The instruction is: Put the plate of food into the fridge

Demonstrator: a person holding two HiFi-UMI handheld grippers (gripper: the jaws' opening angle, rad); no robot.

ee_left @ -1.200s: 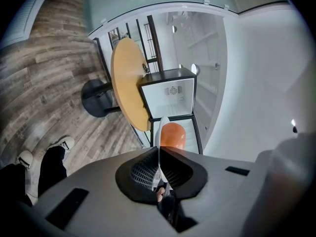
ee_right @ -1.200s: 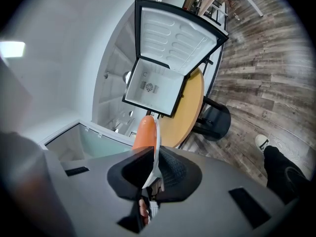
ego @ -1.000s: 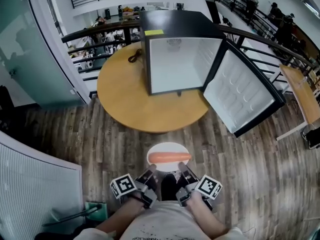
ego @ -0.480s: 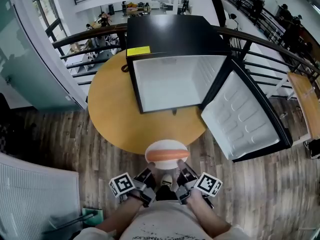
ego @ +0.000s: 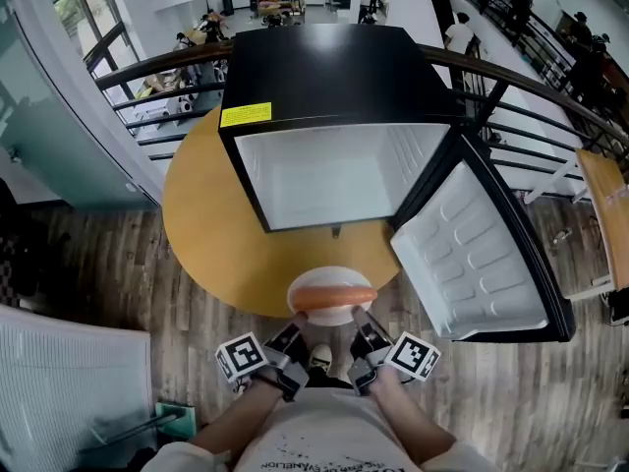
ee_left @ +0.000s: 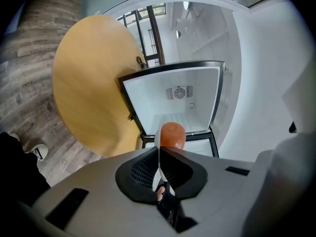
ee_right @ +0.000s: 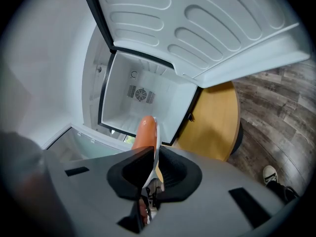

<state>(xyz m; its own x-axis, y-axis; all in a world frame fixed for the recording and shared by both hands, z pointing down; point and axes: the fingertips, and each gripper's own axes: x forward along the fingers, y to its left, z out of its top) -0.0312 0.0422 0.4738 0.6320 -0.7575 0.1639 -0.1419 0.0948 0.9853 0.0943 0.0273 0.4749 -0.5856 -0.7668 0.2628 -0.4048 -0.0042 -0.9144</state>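
Left gripper (ego: 293,337) clenched on the plate (ego: 327,276) rim, right gripper (ego: 362,336) clenched on its opposite rim, plate with sausage (ego: 334,298) was held between them, open fridge (ego: 339,175) stood just ahead on round table (ego: 197,214)

plate (ego: 332,315) now over table (ego: 206,226) edge, fridge (ego: 334,77) nearer

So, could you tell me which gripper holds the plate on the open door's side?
The right gripper: its jaws clamp the plate at its right edge, nearest the swung-out fridge door; the left gripper clamps the opposite edge.
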